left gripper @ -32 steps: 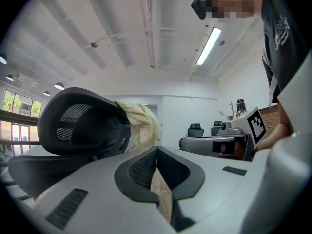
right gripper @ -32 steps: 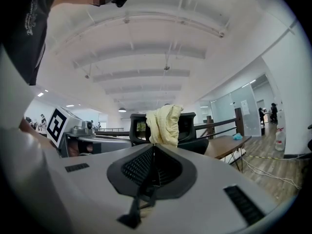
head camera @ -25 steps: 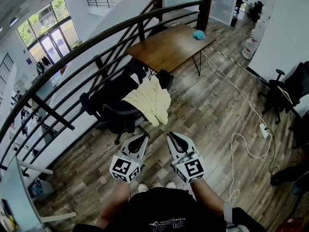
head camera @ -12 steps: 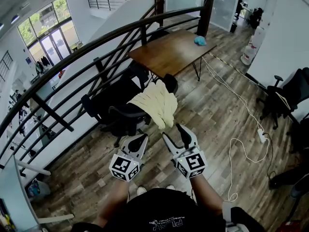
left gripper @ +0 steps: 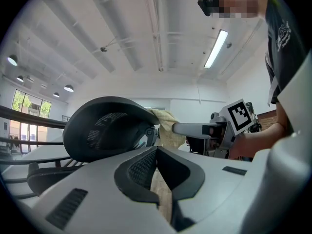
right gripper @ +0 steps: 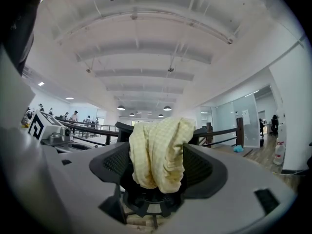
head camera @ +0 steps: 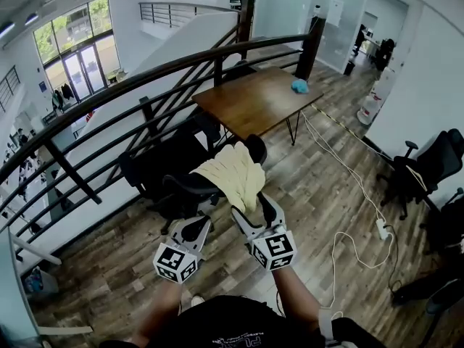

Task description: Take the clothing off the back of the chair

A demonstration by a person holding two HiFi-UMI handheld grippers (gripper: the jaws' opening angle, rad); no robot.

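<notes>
A pale yellow garment [head camera: 230,172] hangs over the back of a black office chair [head camera: 181,187], its loose end drooping towards me. My right gripper [head camera: 254,207] is level at that hanging end, its jaws opening wide. In the right gripper view the garment [right gripper: 158,152] hangs between the two jaws, and the pads do not press on it. My left gripper [head camera: 192,227] is lower left of it, by the chair seat, jaws together and empty. The left gripper view shows the chair's headrest [left gripper: 105,126], the garment [left gripper: 168,128] behind it, and the right gripper [left gripper: 195,128] reaching in.
A dark metal railing [head camera: 145,75] runs behind the chair. A wooden table [head camera: 254,96] with a blue object [head camera: 299,87] stands beyond it. A white cable [head camera: 341,245] trails over the wood floor at right, near another black chair [head camera: 428,169].
Both grippers moved forward towards the chair. The right gripper went from shut to wide open, and its tips now flank the garment's hanging end.
</notes>
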